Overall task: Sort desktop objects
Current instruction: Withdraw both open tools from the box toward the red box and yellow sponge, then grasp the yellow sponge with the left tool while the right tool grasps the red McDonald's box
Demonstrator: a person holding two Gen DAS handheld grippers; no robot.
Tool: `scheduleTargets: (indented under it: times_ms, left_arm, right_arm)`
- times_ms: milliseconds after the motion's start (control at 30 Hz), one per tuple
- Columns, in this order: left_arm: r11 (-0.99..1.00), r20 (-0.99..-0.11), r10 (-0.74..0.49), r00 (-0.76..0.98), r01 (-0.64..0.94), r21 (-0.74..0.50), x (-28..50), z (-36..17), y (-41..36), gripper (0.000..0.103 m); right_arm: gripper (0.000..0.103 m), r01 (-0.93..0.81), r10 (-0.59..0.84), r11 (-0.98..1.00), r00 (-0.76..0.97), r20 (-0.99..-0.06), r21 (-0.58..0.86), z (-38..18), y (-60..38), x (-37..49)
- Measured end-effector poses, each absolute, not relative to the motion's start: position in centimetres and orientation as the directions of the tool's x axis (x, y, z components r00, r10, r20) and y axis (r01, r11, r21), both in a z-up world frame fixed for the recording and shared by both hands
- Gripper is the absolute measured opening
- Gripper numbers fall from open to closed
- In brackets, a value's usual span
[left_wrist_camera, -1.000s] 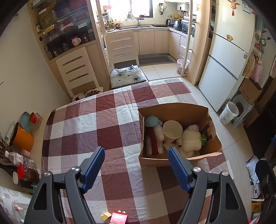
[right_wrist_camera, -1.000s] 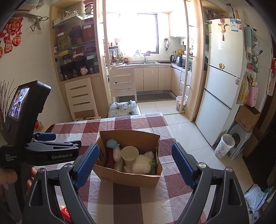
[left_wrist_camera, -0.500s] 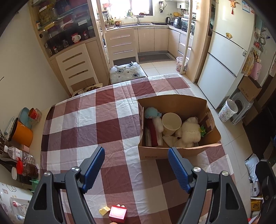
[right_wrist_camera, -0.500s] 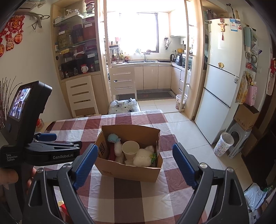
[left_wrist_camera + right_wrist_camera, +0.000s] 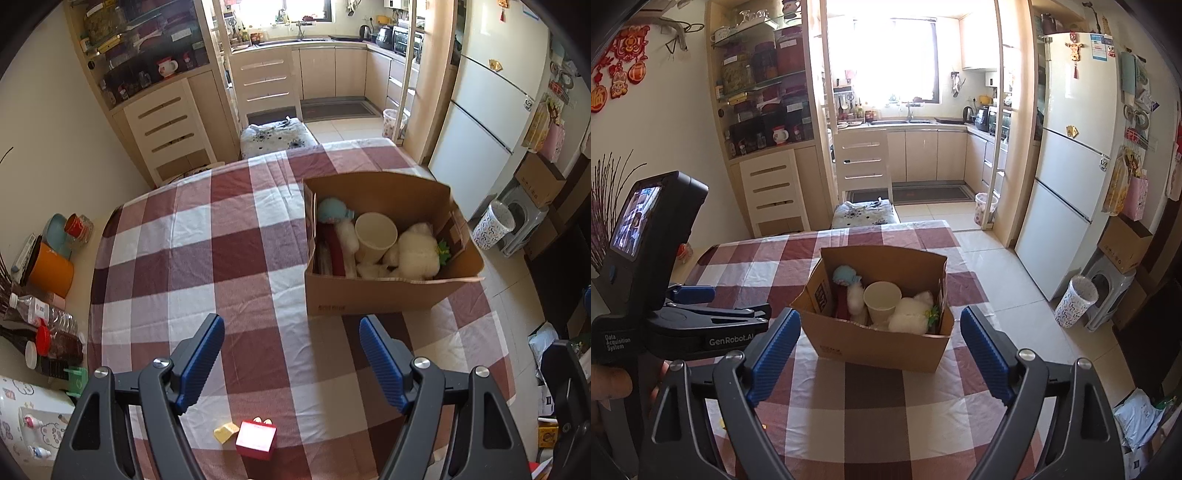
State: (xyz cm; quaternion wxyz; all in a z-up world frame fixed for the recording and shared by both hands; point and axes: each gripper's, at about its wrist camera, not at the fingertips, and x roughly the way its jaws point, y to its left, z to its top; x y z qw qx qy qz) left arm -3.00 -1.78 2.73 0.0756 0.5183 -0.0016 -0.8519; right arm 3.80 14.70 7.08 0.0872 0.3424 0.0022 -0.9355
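Both tools wide open, empty, cardboard box (image 5: 369,291) holding paper cup (image 5: 375,234), plush toys (image 5: 417,254)

Red box (image 5: 256,439), yellow block (image 5: 226,432) on cloth

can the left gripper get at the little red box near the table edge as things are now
Probably yes. The left gripper has its jaws open and empty, and the red box lies on bare tablecloth just below them, with only a small yellow block beside it.
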Motion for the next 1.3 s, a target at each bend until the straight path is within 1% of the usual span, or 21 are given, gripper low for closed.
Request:
scheduleTargets:
  times_ms: [333, 467, 533, 667, 800, 900, 1000, 1133, 1233, 1300]
  left_arm:
    - [-0.987, -0.909, -0.135, -0.394, 0.132, 0.090, -0.7, -0.2, -2.1, 0.078]
    - [-0.986, -0.934, -0.133, -0.330, 0.136, 0.092, 1.0, -3.3, -2.8, 0.078]
    - [-0.985, -0.948, -0.136, -0.287, 0.143, 0.098, 2.3, -5.7, -3.6, 0.078]
    - [-0.982, -0.968, -0.120, -0.220, 0.171, 0.083, 5.9, -10.2, -6.1, 0.078]
    - [-0.956, -0.971, -0.149, -0.184, 0.277, 0.095, 10.0, -13.5, -11.3, 0.078]
    - [-0.926, -0.977, -0.146, -0.156, 0.369, 0.079, 12.9, -15.5, -15.4, 0.078]
    - [-0.911, -0.982, -0.108, -0.152, 0.412, 0.036, 15.3, -17.2, -18.2, 0.078]
    - [-0.907, -0.987, -0.044, -0.156, 0.420, -0.026, 16.7, -19.0, -19.1, 0.078]
    - [-0.914, -0.985, -0.005, -0.172, 0.399, -0.066, 16.6, -19.6, -18.5, 0.078]
    - [-0.920, -0.986, 0.002, -0.169, 0.386, -0.068, 16.3, -19.8, -17.8, 0.078]
  right_arm:
    - [0.089, 0.189, -0.174, -0.981, -0.715, -0.677, 0.052, 4.6, 13.9, 5.3]
    - [0.090, 0.225, -0.191, -0.973, -0.689, -0.699, 0.044, 2.6, 13.0, 5.7]
    - [0.091, 0.255, -0.199, -0.967, -0.666, -0.719, 0.031, 0.8, 12.2, 5.9]
    - [0.092, 0.343, -0.214, -0.939, -0.583, -0.784, 0.001, -4.2, 9.8, 6.7]
    - [0.092, 0.454, -0.268, -0.891, -0.482, -0.834, 0.024, -9.5, 7.3, 8.3]
    - [0.092, 0.557, -0.325, -0.828, -0.391, -0.861, 0.061, -12.9, 4.7, 10.0]
    - [0.092, 0.652, -0.371, -0.755, -0.327, -0.869, 0.077, -15.4, 1.8, 11.5]
    - [0.092, 0.742, -0.408, -0.668, -0.300, -0.862, 0.058, -17.6, -2.2, 12.9]
    - [0.091, 0.771, -0.399, -0.636, -0.303, -0.865, 0.023, -18.9, -4.1, 12.5]
    - [0.090, 0.770, -0.392, -0.638, -0.307, -0.867, 0.016, -19.4, -4.4, 11.8]
